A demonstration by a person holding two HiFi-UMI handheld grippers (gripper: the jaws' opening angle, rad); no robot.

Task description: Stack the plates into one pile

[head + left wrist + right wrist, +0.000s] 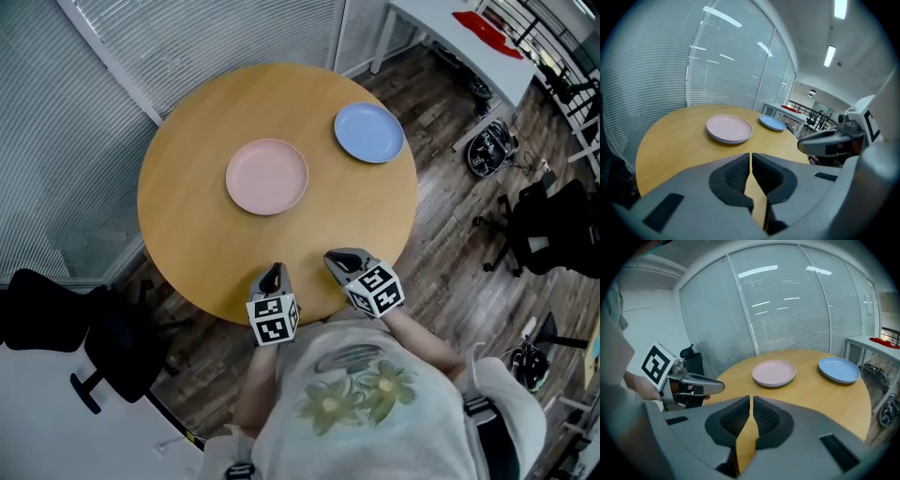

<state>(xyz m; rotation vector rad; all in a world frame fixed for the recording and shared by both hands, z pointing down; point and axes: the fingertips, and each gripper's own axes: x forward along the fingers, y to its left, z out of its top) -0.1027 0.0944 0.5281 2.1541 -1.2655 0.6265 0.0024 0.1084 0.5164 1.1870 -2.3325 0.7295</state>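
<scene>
I count two grippers, one in each of my hands. My left gripper [272, 273] and my right gripper [339, 260] sit side by side over the near rim of the round wooden table [187, 220]. Each carries one marker cube, left [273, 320] and right [376, 290]. The cubes show only black-and-white square patterns, and I can read no words, brands or labels anywhere.

I count two colours of plate. There is one blue plate [369, 132] and a pink plate [267, 176]. From the side its rim looks doubled, so it may be more than one plate. I cannot tell.

Both sets of my fingers are clenched on nothing. In the left gripper view the pads [736, 177] meet at the tips, with only bare tabletop showing in the slit behind them. In the right gripper view the pads [736, 418] do the same.

The pink plate lies straight ahead of my left fingertips, well apart from them, near the middle of the table. The blue plate lies ahead of my right fingertips and a little to their right. It is farther out than the pink one, close to the far rim. The two plates are near each other but not touching. No finger touches either plate.
</scene>
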